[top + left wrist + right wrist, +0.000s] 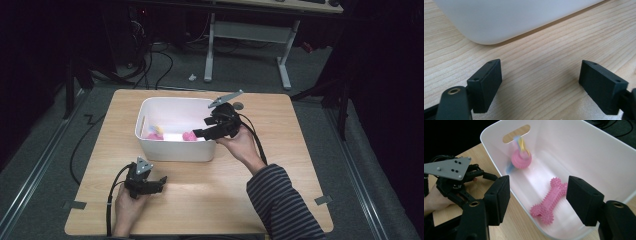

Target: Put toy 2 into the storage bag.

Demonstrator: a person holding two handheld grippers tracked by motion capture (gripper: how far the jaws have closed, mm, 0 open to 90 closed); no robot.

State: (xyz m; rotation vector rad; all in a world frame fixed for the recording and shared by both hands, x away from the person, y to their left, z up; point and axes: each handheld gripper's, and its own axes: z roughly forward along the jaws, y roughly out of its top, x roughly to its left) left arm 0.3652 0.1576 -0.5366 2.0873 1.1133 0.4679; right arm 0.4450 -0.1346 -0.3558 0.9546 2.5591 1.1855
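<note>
The right hand-held gripper (201, 127) hangs over the right end of the white bin (172, 150), its jaws spread apart with nothing between them; in the right gripper view the pink bone toy (549, 201) lies on the bin floor straight below the gap, untouched. A second toy, a pink ring with yellow and blue strands (521, 157), rests at the far end of the bin under the handle slot, well apart from the bone. The left hand-held gripper (161, 181) rests on the desk (280, 150) in front of the bin, released and empty, with bare wood between its jaws. Judging by this, both toys are already in the bin and the desk around it carries no other loose toys, so the putting-away looks finished, or a pick-out of the bone is about to start; which of the two cannot be told.
</note>
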